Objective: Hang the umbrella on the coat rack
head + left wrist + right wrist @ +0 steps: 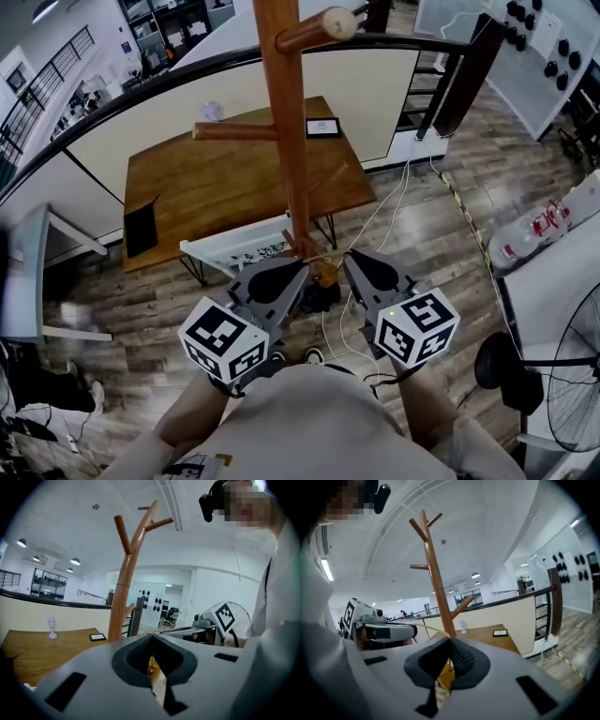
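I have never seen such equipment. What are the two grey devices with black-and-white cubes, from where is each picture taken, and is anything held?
There is no robot here. A person holds one hand tool in each hand: the left gripper and the right gripper. The patterned cubes are part of them. The head view comes from a camera on the person's head, looking down. The two gripper views come from cameras riding on each tool. A wooden coat rack stands directly ahead, with a wooden table behind it. Both pairs of jaws are closed at the tips. A small yellow object shows just below them, perhaps part of the umbrella. I cannot tell whether it is gripped.
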`<state>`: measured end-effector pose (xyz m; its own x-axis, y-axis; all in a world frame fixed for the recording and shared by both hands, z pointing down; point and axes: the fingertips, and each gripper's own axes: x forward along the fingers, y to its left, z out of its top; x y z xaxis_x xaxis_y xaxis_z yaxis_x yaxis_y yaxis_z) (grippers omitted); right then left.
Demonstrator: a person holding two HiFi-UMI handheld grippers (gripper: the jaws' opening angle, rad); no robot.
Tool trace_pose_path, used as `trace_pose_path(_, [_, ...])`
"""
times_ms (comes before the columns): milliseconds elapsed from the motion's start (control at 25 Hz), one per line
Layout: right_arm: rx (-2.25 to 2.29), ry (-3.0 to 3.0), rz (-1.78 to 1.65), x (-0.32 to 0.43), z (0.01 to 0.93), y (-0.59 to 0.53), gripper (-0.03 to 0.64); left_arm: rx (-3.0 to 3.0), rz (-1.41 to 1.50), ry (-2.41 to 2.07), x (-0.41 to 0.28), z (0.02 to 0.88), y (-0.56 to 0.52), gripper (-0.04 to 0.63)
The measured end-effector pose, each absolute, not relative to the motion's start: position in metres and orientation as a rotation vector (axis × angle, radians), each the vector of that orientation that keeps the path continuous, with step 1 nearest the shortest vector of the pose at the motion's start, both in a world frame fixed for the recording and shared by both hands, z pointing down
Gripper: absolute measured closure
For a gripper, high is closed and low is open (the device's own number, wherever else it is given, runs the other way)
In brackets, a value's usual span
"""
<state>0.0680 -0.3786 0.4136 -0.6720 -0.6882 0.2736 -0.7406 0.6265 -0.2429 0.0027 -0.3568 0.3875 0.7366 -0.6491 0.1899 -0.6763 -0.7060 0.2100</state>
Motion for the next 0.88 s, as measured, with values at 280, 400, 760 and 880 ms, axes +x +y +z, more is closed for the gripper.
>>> trace_pose_path(280, [1.184,-2.624,0.560,0.063,0.444,-0.385,0.611,2.651,0.248,-1.039,0.005,0.418,-0.366,0.594])
trace_pose_path(400, [1.186,-2.598,0.580,0.064,0.455,-0.389,0.611,2.663,0.306,-1.029,0.012,0.429,-0.371,0.594])
trace_pose_path(760, [1.158,-2.519,0.643,0.063,0.490,-0.391,0.611,2.603,0.353,-1.019,0.016,0.466,-0.376,0.594])
trace_pose_path(880, [1.146,-2.498,0.659,0.062,0.501,-0.390,0.611,2.580,0.365,-0.999,0.016,0.478,-0.376,0.594])
